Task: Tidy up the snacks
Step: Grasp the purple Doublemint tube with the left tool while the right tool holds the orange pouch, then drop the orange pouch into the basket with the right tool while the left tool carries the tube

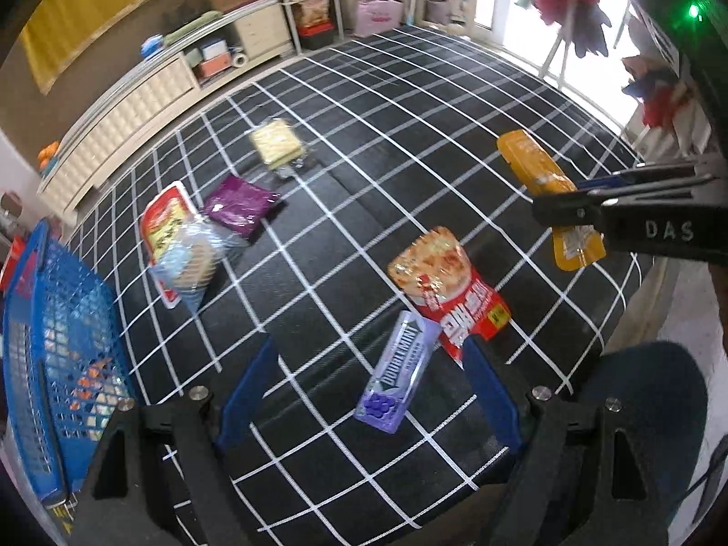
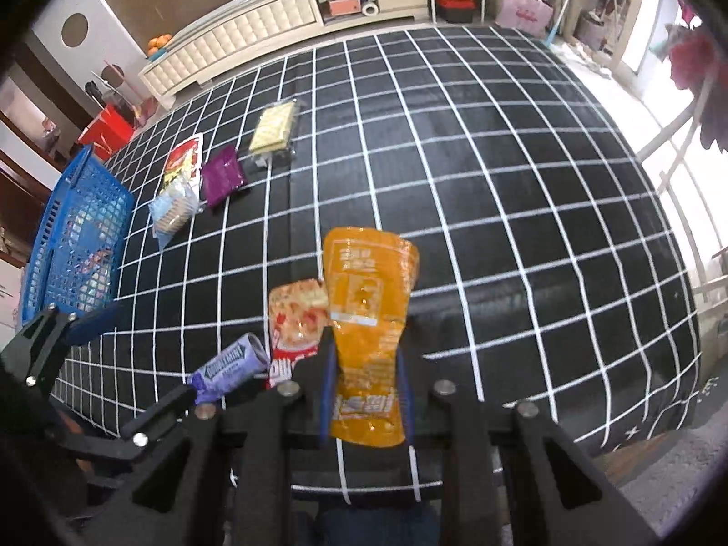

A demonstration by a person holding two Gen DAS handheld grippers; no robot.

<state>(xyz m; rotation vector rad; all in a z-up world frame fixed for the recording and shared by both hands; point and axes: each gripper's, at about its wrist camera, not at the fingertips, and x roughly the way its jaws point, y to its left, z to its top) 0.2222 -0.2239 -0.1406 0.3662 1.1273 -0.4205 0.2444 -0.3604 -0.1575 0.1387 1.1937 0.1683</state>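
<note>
Clearly our right gripper (image 2: 366,391) is clamped on the orange pouch (image 2: 367,318), its blue pads pinching the lower part while the pouch stands up toward the middle of the right wrist frame, lifted clear of the checked black-and-white surface (image 2: 500,182). We see printed text and a pale label band across its glossy orange face, crumpled where the pads squeeze it.

Our left gripper (image 1: 368,373) hangs with its jaws wide and nothing between the pads. Just under it, in the lower centre of the left wrist frame, lies the purple gum pack (image 1: 396,373), and touching its upper right end the red cracker packet (image 1: 448,286). Both sit just left of the held pouch in the right wrist view, partly hidden behind it.

Further out, toward the left of the frame, we find a clear-wrapped biscuit bag (image 1: 182,245) lying over a red-edged packet, a purple sachet (image 1: 241,204) just beside it, and a yellow wafer pack (image 1: 277,141) above that. The blue mesh basket (image 1: 50,341) stands at the far left edge with some items inside, too blurred to name. A cream cabinet (image 2: 255,32) runs along the upper left.
</note>
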